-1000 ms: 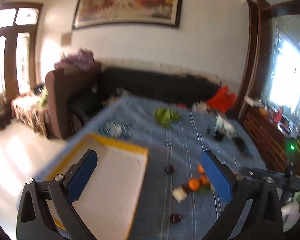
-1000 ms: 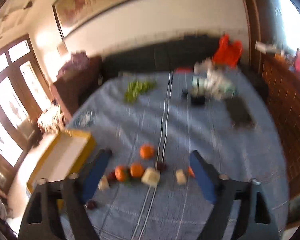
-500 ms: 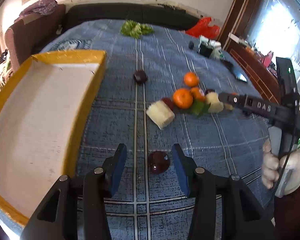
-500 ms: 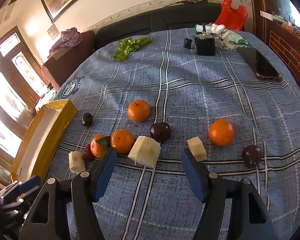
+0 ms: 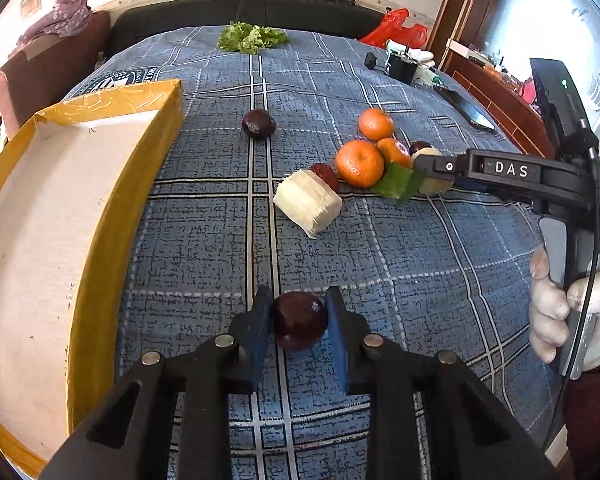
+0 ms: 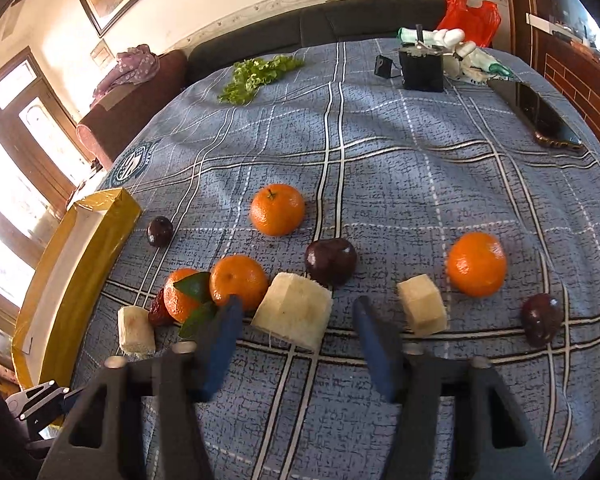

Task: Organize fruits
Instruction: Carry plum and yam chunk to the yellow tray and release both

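Your left claw [image 5: 299, 320] pinches a dark plum [image 5: 299, 321], seemingly resting on the bed's cloth, low in the frame; the yellow box [image 5: 112, 216] lies directly left. Your right claw [image 6: 296, 322], spread, brackets a pale fruit chunk [image 6: 294, 310] at lower centre.

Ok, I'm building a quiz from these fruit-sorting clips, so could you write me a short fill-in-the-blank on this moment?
1. The left gripper is shut on a dark ____.
2. The right gripper is open around a pale, cut ____ of fruit.
3. The box with yellow walls holds ____ fruit so far.
4. The number of oranges on the blue checked cloth is ____.

Missing words: plum; chunk; no; four
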{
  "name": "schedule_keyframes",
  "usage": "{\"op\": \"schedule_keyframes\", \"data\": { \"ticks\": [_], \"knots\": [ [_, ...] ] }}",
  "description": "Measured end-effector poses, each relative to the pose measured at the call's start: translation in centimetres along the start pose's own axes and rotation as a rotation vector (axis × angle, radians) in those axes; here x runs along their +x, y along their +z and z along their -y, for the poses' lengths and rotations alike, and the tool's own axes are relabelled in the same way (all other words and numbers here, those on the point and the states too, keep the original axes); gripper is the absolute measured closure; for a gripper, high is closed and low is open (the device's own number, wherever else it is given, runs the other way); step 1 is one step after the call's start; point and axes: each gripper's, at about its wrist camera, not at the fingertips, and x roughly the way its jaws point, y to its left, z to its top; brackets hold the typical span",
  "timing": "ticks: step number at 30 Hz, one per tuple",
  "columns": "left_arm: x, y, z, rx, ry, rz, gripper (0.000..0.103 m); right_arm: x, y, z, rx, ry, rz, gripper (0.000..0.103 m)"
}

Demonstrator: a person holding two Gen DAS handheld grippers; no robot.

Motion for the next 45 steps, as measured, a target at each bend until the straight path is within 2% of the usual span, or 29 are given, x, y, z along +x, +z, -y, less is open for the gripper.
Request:
{"op": "schedule_keyframes", "data": {
  "ticks": [4,9,12,15,19,23,27,31,38,41,43,45],
  "knots": [
    [-1.2,0.2,-0.7,-0.033,-0.019,0.034,0.077,-0.8,-0.4,0.0,0.011,0.006,0.015,0.058],
    [-3.9,0.7,-2.1,-0.087,-0.045,0.092,0.077,-3.8,-1.0,-0.6,0.019,0.004,0.08,0.058],
    [-5.6,1.0,-3.4,-0.121,-0.033,0.137,0.077,-5.6,-1.2,-2.0,-0.005,0.017,0.122,0.058],
    [-7.7,1.0,-5.8,-0.179,0.004,0.184,0.077,-7.0,-1.6,-4.8,-0.057,0.074,0.135,0.058],
    [-9.7,0.4,-9.2,-0.247,0.129,0.222,0.077,-7.0,-2.7,-11.0,-0.188,0.185,0.097,0.058],
    [-10.4,-0.7,-13.4,-0.337,0.24,0.209,0.077,-5.6,-4.3,-17.7,-0.318,0.291,0.03,0.058],
    [-10.8,-2.2,-17.1,-0.427,0.305,0.186,0.077,-3.5,-6.1,-23.1,-0.421,0.35,-0.032,0.057],
    [-11.0,-3.3,-19.1,-0.481,0.323,0.175,0.077,-0.4,-7.8,-27.6,-0.503,0.376,-0.107,0.057],
    [-11.6,-4.3,-21.0,-0.535,0.306,0.175,0.076,3.5,-9.9,-31.1,-0.581,0.343,-0.188,0.057],
    [-12.3,-4.6,-21.8,-0.56,0.298,0.193,0.067,4.2,-10.4,-31.4,-0.595,0.337,-0.195,0.057],
    [-13.0,-4.7,-21.9,-0.572,0.304,0.215,0.057,4.1,-10.8,-31.7,-0.607,0.331,-0.19,0.057],
    [-13.7,-4.6,-21.9,-0.582,0.304,0.239,0.054,4.1,-10.8,-31.7,-0.618,0.325,-0.186,0.057]
  ]
}}
